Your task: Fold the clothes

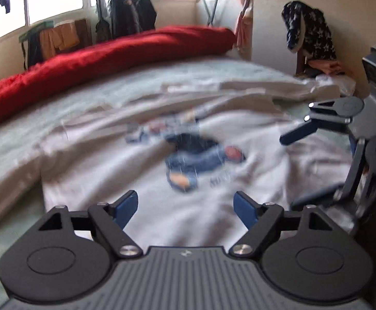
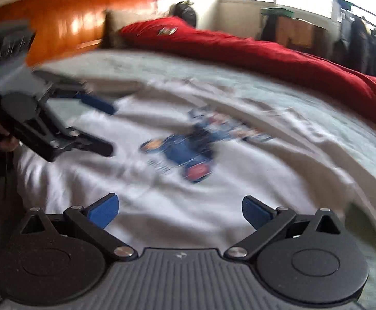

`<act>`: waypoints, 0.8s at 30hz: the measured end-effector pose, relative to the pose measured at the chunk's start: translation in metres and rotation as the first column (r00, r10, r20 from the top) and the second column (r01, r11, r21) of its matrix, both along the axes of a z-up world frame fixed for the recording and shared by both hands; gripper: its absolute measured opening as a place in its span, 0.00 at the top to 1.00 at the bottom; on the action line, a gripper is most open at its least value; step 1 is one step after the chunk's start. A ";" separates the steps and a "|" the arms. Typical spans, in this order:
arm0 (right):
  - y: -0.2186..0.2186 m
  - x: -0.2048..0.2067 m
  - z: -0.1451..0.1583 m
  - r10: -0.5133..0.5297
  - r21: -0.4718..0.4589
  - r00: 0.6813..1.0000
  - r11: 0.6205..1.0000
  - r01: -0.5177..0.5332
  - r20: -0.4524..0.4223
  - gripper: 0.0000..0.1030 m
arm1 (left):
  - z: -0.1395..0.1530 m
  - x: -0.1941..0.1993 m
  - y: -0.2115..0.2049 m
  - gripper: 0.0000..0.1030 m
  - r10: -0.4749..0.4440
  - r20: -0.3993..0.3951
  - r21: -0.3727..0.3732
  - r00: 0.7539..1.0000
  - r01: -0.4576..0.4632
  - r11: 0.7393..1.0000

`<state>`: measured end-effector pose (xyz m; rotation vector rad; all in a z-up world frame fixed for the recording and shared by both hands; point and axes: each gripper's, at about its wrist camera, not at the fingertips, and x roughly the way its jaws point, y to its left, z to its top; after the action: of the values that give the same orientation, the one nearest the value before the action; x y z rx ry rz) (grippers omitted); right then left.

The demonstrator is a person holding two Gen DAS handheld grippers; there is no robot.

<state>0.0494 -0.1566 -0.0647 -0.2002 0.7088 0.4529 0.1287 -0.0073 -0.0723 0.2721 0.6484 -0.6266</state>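
A white T-shirt (image 1: 105,178) with a blue and red print (image 1: 195,159) lies spread and wrinkled on the bed. In the left wrist view my left gripper (image 1: 186,204) hovers over the shirt's near part, jaws open, nothing between the blue pads. My right gripper (image 1: 289,171) shows at the right edge, also open over the shirt's side. In the right wrist view the shirt (image 2: 239,186) and its print (image 2: 188,149) lie ahead of the open right gripper (image 2: 180,206). The left gripper (image 2: 110,129) is at the left, open, with a hand behind it. Both views are blurred.
A pale green sheet (image 1: 12,149) covers the bed. A red duvet (image 1: 105,56) lies bunched along the far side. A chair with dark star-patterned clothes (image 1: 309,36) stands past the bed's corner. A wooden headboard (image 2: 66,23) and racks of hanging clothes (image 1: 126,15) lie beyond.
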 end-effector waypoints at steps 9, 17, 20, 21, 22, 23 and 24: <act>-0.039 -0.065 -0.023 -0.108 -0.019 0.994 0.994 0.107 -0.022 0.00 | -0.022 -0.051 0.067 0.16 0.162 0.015 0.022 0.987 -0.162 0.987; -0.009 -0.061 -0.001 -0.087 -0.001 0.995 0.996 0.087 0.042 0.00 | 0.010 -0.055 0.031 0.16 0.096 0.096 -0.020 0.991 -0.095 0.995; 0.009 -0.052 -0.007 -0.075 0.009 0.997 0.997 0.074 0.029 0.00 | -0.003 -0.054 0.012 0.16 0.072 0.057 0.012 0.996 -0.073 0.997; 0.008 -0.052 -0.013 -0.084 0.005 0.996 0.996 0.084 0.007 0.00 | -0.011 -0.053 0.010 0.16 0.078 0.027 0.034 0.997 -0.079 0.996; 0.008 -0.052 -0.019 -0.094 0.002 0.995 0.996 0.094 -0.015 0.00 | -0.019 -0.053 0.011 0.16 0.102 -0.006 0.053 0.995 -0.101 0.993; 0.006 -0.054 -0.024 -0.104 0.001 0.994 0.995 0.104 -0.030 0.00 | -0.023 -0.056 0.020 0.15 0.122 -0.022 0.017 0.992 -0.122 0.992; 0.000 -0.062 -0.026 -0.114 0.014 0.993 0.993 0.115 -0.020 0.00 | -0.026 -0.059 0.029 0.15 0.142 -0.038 -0.023 0.989 -0.143 0.989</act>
<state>-0.0126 -0.1565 -0.0910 -0.1402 0.7319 0.3510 0.0700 0.0212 -0.0988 0.1890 0.6880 -0.5035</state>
